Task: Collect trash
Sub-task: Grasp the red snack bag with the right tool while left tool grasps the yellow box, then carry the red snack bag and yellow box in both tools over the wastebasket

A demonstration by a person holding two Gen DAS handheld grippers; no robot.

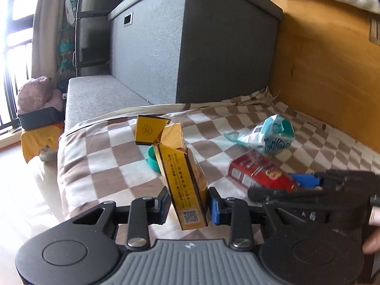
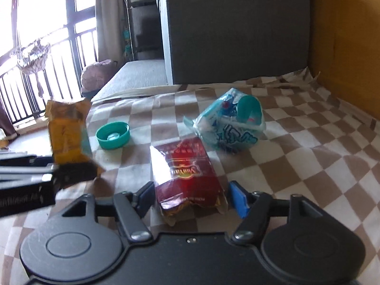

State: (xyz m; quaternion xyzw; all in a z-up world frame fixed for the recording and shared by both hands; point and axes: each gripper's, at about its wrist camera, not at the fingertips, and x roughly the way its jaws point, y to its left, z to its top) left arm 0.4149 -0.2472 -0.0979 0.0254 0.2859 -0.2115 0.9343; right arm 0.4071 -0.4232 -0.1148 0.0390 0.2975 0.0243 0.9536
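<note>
My left gripper [image 1: 188, 205] is shut on a yellow cigarette box [image 1: 182, 178] with its lid torn open, held upright above the checkered blanket [image 1: 114, 166]. The box also shows in the right wrist view [image 2: 68, 133], blurred, at the left. My right gripper [image 2: 190, 196] is open with its fingers on either side of a red cigarette pack [image 2: 187, 173] lying on the blanket; the pack also shows in the left wrist view [image 1: 258, 172]. A teal bottle cap [image 2: 113, 135] and a crumpled blue-white wrapper [image 2: 230, 124] lie farther back.
A dark grey storage box [image 1: 190, 47] stands behind the blanket on a grey bench [image 1: 95, 95]. A wooden panel [image 1: 327, 71] borders the right side. A window with railing [image 2: 35, 59] and bare floor lie to the left.
</note>
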